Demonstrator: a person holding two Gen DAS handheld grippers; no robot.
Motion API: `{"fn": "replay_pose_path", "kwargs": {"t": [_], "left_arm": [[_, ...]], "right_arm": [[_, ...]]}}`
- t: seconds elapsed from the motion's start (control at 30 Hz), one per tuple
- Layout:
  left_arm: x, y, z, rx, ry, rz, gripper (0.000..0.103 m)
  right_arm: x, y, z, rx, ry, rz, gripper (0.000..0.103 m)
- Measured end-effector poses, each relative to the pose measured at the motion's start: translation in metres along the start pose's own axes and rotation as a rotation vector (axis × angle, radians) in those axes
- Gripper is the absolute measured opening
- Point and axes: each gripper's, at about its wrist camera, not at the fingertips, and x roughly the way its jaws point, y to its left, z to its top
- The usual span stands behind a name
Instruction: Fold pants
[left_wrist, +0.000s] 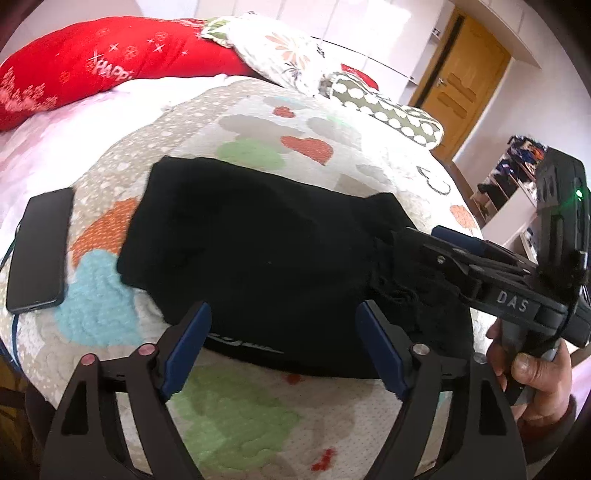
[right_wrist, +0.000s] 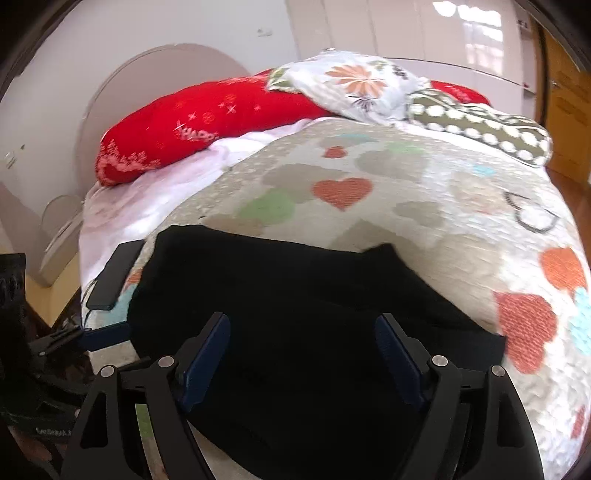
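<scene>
You are looking down at a big bed covered by a soft cream quilt (left_wrist: 258, 122) with hearts and blobs in orange, green, blue and grey. At the far end lie a long red pillow (left_wrist: 92, 66) with white snowflakes, a white pillow with orange flowers (left_wrist: 284, 55) and a green pillow with white dots (left_wrist: 388, 107).

The black pants (left_wrist: 258, 251) lie on the quilt, in the middle and close to you. They are folded into a thick flat bundle. A small line of pale letters shows on the near edge. The right side of the bundle looks bunched and wrinkly.

A flat black phone (left_wrist: 40, 254) lies on the quilt just beside the left end of the pants, with a thin cord running from its near end.

Your left gripper (left_wrist: 284, 343), black with blue pads, hangs over the near edge of the pants. Its two fingers stand wide apart and nothing is pinched between them.

Your right gripper (right_wrist: 303, 350) is above the right part of the pants. Its fingers are wide apart too, and the pads do not press on the cloth. In the left view you can see your hand (left_wrist: 535, 373) wrapped around its handle.
</scene>
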Motion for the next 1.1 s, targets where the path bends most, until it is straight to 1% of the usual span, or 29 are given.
{"fn": "replay_pose_path", "kwargs": {"t": [0.13, 0.33, 0.47, 0.5, 0.53, 0.63, 0.7, 0.8, 0.93, 1.03, 1.1], "left_arm": [[0.002, 0.013, -0.001, -0.031, 0.006, 0.005, 0.083], [0.003, 0.025, -0.001, -0.063, 0.007, 0.009, 0.083], [0.001, 0.035, -0.005, -0.098, 0.008, -0.016, 0.084], [-0.001, 0.041, -0.009, -0.116, 0.006, -0.048, 0.084], [-0.001, 0.045, -0.012, -0.129, 0.005, -0.065, 0.085], [0.001, 0.060, -0.020, -0.186, 0.016, -0.068, 0.086], [0.002, 0.068, -0.021, -0.223, 0.007, -0.061, 0.086], [0.008, 0.072, -0.017, -0.244, 0.007, -0.066, 0.086], [0.018, 0.071, -0.011, -0.253, 0.013, -0.076, 0.086], [0.027, 0.073, -0.007, -0.260, 0.012, -0.083, 0.086], [0.029, 0.076, -0.005, -0.263, 0.005, -0.086, 0.088]], "right_arm": [[0.016, 0.016, 0.011, -0.050, 0.023, 0.009, 0.083], [0.027, 0.029, 0.021, -0.080, 0.037, 0.038, 0.083], [0.033, 0.033, 0.024, -0.093, 0.050, 0.047, 0.083], [0.035, 0.035, 0.026, -0.100, 0.054, 0.050, 0.083], [0.037, 0.037, 0.027, -0.111, 0.059, 0.055, 0.083], [0.044, 0.046, 0.034, -0.158, 0.068, 0.063, 0.083], [0.049, 0.052, 0.040, -0.184, 0.072, 0.068, 0.083], [0.062, 0.062, 0.053, -0.201, 0.079, 0.107, 0.083], [0.089, 0.081, 0.067, -0.243, 0.119, 0.145, 0.083], [0.114, 0.099, 0.076, -0.303, 0.158, 0.147, 0.083], [0.127, 0.109, 0.080, -0.333, 0.175, 0.154, 0.083]]}}
